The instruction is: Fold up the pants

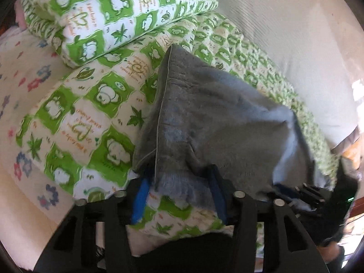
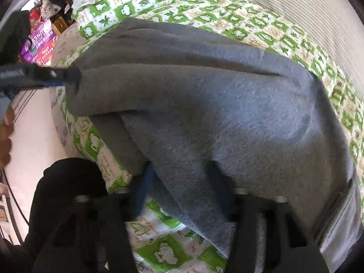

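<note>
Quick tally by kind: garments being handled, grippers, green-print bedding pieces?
Grey fleece pants: 1
Grippers: 2, the left gripper and the right gripper
Green-and-white panda-print pillow: 1
Green-and-white panda-print quilt: 1
Total: 5

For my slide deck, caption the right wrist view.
Right gripper and left gripper lift grey pants above the green patterned quilt.

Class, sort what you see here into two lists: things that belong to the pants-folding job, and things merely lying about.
Belonging to the job:
- grey fleece pants
- left gripper
- right gripper

Just lying about:
- green-and-white patterned quilt
- folded green-and-white patterned pillow
- floral white sheet
- purple printed box
</note>
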The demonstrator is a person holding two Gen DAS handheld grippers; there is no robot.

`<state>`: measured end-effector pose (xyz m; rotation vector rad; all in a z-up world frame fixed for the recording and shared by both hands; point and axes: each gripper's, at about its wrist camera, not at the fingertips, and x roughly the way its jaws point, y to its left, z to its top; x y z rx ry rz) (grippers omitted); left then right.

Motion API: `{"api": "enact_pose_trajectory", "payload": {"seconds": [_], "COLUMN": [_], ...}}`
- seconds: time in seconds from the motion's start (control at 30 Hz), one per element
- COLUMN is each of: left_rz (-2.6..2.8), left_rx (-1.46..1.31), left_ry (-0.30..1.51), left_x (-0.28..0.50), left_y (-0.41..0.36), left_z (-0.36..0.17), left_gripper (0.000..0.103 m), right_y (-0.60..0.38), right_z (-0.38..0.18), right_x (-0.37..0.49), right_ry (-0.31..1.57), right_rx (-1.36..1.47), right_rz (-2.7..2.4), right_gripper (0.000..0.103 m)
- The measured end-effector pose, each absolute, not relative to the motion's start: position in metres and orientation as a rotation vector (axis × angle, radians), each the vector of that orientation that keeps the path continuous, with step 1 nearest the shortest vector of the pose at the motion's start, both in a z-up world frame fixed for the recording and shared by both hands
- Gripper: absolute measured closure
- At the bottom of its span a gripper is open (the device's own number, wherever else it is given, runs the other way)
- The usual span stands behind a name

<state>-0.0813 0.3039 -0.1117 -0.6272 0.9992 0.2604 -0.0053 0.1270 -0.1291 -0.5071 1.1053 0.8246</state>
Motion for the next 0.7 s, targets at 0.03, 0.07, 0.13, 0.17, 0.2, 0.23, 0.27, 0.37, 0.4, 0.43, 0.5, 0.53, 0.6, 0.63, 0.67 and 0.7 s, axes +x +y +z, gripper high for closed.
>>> {"api": "enact_pose_trajectory", "payload": {"seconds": [0.03, 0.07, 0.13, 0.17, 0.2, 0.23, 0.27, 0.37, 0.4, 0.43, 0.5, 0.53, 0.6, 0.63, 0.67, 0.7], "left_rz": [0.267, 0.266, 0.279, 0.289, 0.278, 0.263, 0.255, 0.238, 0.244, 0.251, 0.255, 0.255, 0.26, 0.262, 0.271, 0.278], "left_rx": [-0.618, -0.621, -0.621, -0.627, -0.649, -0.667, -0.682, -0.706, -0.701, -0.7, -0.729, -0.738, -0.765, -0.777, -0.787, -0.792], "left_ry": [0.995, 0.978, 0.957, 0.952, 0.945, 0.938, 0.939, 0.942, 0.944, 0.942, 0.924, 0.916, 0.895, 0.89, 0.888, 0.89], "left_x": [-0.08, -0.079, -0.078, -0.078, -0.079, -0.08, -0.082, -0.09, -0.092, -0.096, -0.103, -0.105, -0.114, -0.116, -0.117, -0.116], "left_y": [0.306, 0.31, 0.32, 0.326, 0.333, 0.336, 0.338, 0.338, 0.336, 0.335, 0.334, 0.334, 0.335, 0.334, 0.332, 0.331], "left_z": [-0.111, -0.109, -0.108, -0.109, -0.11, -0.11, -0.111, -0.109, -0.108, -0.107, -0.104, -0.102, -0.1, -0.1, -0.102, -0.104], "left_gripper": [0.08, 0.083, 0.09, 0.089, 0.089, 0.089, 0.084, 0.078, 0.075, 0.068, 0.062, 0.06, 0.052, 0.046, 0.044, 0.044], "right_y": [0.122, 0.115, 0.106, 0.103, 0.099, 0.097, 0.097, 0.099, 0.103, 0.103, 0.11, 0.115, 0.125, 0.13, 0.139, 0.146], "right_z": [-0.127, -0.121, -0.11, -0.107, -0.106, -0.106, -0.106, -0.097, -0.093, -0.088, -0.075, -0.07, -0.063, -0.061, -0.057, -0.055], "right_x": [-0.002, 0.001, 0.001, 0.0, 0.0, 0.001, 0.0, -0.001, 0.0, -0.001, 0.002, 0.005, 0.009, 0.012, 0.017, 0.022], "right_ry": [1.122, 1.13, 1.125, 1.127, 1.128, 1.139, 1.158, 1.164, 1.166, 1.163, 1.14, 1.134, 1.126, 1.12, 1.115, 1.113], "right_rx": [-0.477, -0.436, -0.418, -0.437, -0.447, -0.443, -0.433, -0.419, -0.393, -0.359, -0.293, -0.276, -0.265, -0.266, -0.273, -0.275], "right_rz": [0.831, 0.839, 0.856, 0.855, 0.853, 0.858, 0.872, 0.877, 0.898, 0.922, 0.964, 0.981, 1.001, 1.002, 1.005, 1.01], "right_gripper": [0.099, 0.099, 0.099, 0.099, 0.099, 0.099, 0.096, 0.082, 0.066, 0.049, 0.043, 0.043, 0.043, 0.043, 0.043, 0.043]}}
